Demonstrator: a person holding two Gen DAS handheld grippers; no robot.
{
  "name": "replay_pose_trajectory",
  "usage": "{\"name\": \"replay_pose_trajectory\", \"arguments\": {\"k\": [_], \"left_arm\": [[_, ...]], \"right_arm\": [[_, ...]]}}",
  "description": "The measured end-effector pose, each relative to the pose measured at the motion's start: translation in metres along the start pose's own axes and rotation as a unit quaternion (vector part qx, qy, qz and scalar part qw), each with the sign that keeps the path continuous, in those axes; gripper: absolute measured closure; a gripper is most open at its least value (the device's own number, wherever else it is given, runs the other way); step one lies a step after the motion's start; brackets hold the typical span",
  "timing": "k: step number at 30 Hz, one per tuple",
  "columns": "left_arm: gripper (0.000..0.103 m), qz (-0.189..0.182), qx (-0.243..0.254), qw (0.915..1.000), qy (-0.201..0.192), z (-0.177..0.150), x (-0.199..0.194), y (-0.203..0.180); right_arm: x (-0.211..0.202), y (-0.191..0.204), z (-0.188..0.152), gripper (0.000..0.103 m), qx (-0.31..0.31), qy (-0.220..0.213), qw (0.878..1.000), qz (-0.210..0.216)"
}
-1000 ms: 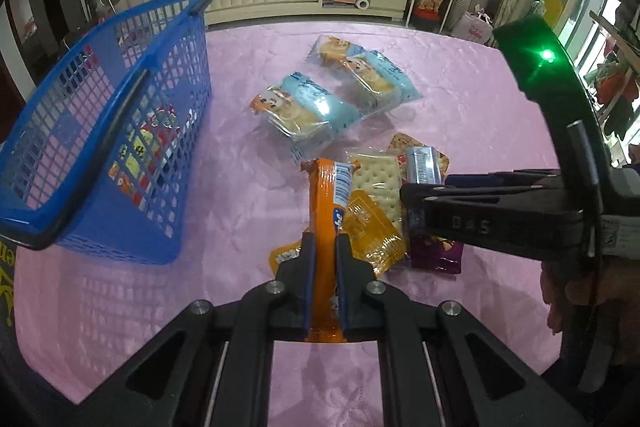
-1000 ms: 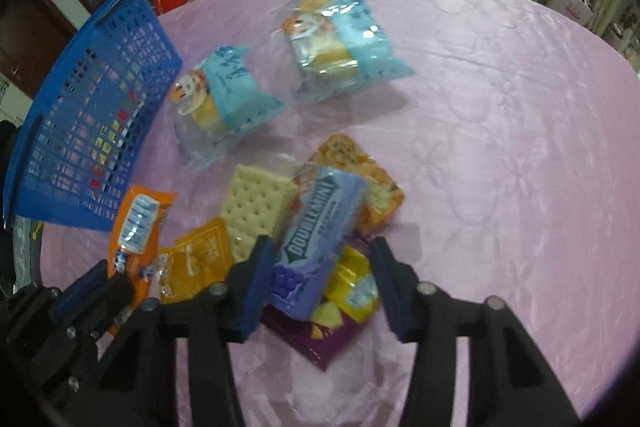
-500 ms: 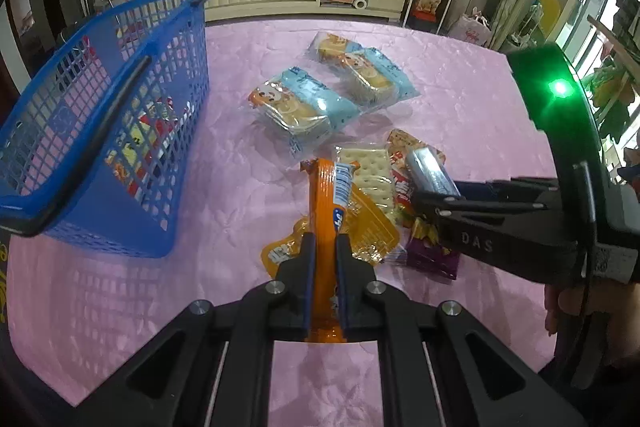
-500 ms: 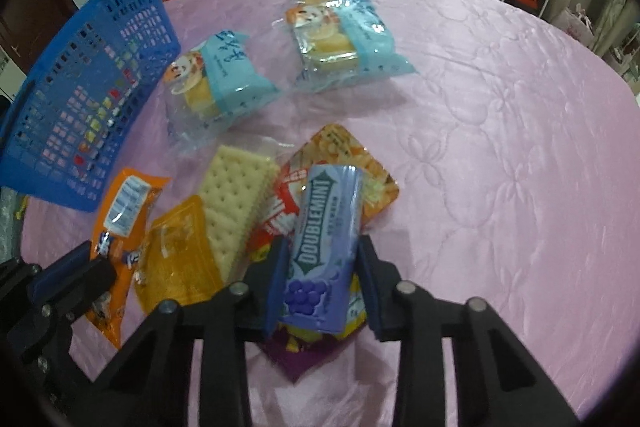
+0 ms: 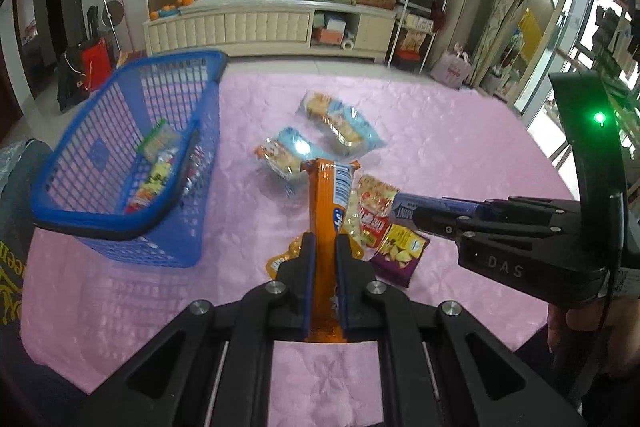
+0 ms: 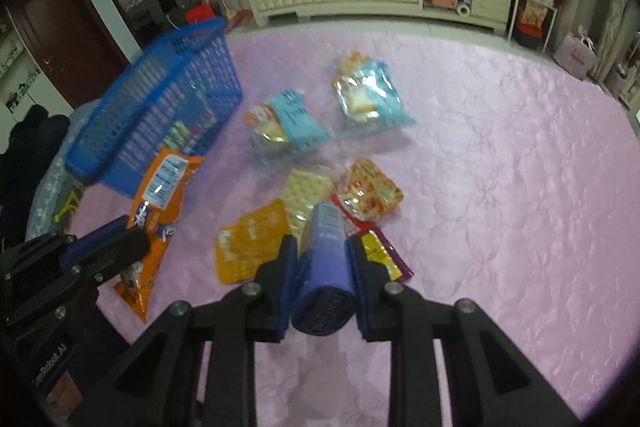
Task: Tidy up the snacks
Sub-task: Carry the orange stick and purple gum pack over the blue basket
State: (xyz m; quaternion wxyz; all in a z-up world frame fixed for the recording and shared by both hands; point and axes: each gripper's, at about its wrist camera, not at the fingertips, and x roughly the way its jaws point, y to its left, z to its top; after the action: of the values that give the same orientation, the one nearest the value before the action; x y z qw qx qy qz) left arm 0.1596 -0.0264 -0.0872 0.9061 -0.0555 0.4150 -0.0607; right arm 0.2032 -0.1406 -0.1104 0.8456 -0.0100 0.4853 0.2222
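left gripper (image 5: 323, 247): jaws clamped tight on the orange snack packet (image 5: 325, 195), gripped near its lower end, so most of the packet stands out ahead of the pads, clear of the table. right gripper (image 6: 322, 259): jaws have just been closing and now press both sides of the purple gum pack (image 6: 326, 247), which sits lengthwise between them and looks lifted off the pile.

outward from the grippers: the remaining pile lies just below and ahead on the pink tablecloth (image 6: 500, 187): a yellow-orange sachet (image 6: 248, 243), a cracker pack (image 6: 304, 191), a red-and-orange packet (image 6: 368, 195) and a purple-yellow packet (image 6: 382, 255), overlapping. two blue-wrapped cake packs (image 6: 288, 127) lie further out, apart from the pile. the blue basket (image 5: 80, 223) stands to the left, already holding a few packets.

step in hand, as judged: pick done on both sides, carry to basket beginning.

next move calls for: swing both loads left and over the basket rim before release. the orange packet is long and floppy, so it needs clearance at the rim. left goes first, being nearer; right must cross without fouling it.
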Motion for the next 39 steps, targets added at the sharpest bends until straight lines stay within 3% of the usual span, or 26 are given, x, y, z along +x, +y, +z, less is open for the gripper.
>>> {"name": "replay_pose_trajectory", "arguments": {"k": [7,17,28,34,39], "left_arm": [[0.094,0.0,0.001,0.9992,-0.041,0.02,-0.044,0.016],[0.094,0.037,-0.016,0.9964,-0.075,0.067,-0.075,0.089],[0.094,0.07,-0.031,0.9957,-0.053,0.104,-0.035,0.167],[0.094,0.068,-0.068,0.9946,-0.04,0.114,-0.008,0.206],[0.094,0.07,-0.066,0.9948,-0.035,0.121,0.009,0.221]], "right_arm": [[-0.03,0.036,0.023,0.074,-0.026,-0.041,0.999,0.02],[-0.037,0.095,0.09,0.073,-0.08,-0.081,0.992,0.054],[0.037,0.156,0.154,0.073,-0.138,-0.039,0.986,0.081],[0.093,0.165,0.178,0.073,-0.142,0.006,0.986,0.083],[0.127,0.169,0.194,0.073,-0.145,0.028,0.986,0.078]]}}
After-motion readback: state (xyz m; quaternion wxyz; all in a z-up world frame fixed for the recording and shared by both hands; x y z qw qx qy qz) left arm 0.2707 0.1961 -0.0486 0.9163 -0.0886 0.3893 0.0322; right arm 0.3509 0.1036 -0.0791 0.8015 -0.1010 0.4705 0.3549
